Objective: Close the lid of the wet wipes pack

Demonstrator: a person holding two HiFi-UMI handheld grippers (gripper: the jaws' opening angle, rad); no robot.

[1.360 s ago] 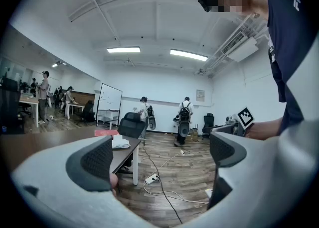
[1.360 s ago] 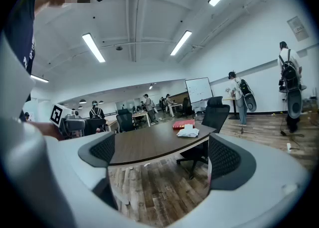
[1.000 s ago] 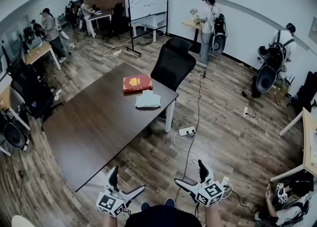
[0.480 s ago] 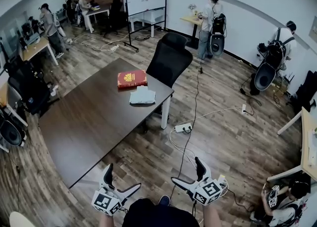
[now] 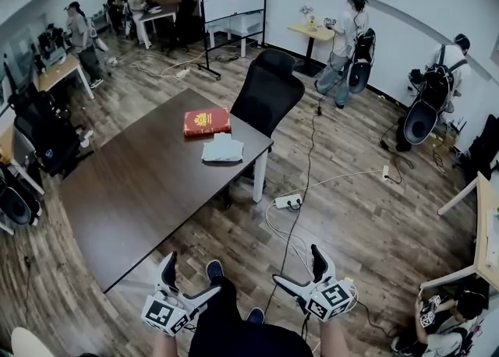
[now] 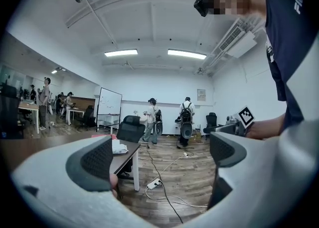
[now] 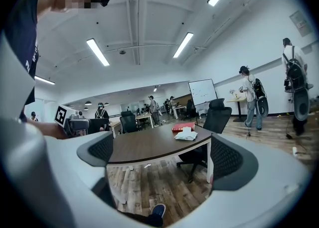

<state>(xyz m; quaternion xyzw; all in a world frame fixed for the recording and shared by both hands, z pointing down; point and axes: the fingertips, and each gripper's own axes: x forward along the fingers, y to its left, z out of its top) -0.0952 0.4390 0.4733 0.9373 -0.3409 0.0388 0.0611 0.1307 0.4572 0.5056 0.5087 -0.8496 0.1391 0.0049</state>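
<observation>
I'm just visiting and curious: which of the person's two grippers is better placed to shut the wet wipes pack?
Left, narrowly. Both the left gripper and right gripper are open, empty and far from the wet wipes pack on the table; the left is on the table's side.

Wet wipes pack (image 5: 223,148), 12 o'clock on the surface (image 5: 140,192): too small in the head view, lid state unreadable, possibly flap up. In the left gripper view its left part is hidden behind the pad of the left hand-held gripper (image 6: 159,157). Red book (image 5: 207,121): cover print too small. Office chair (image 5: 267,98): base hidden behind the surface. Forearms (image 5: 331,341) cut off at the 6 o'clock edge.
</observation>
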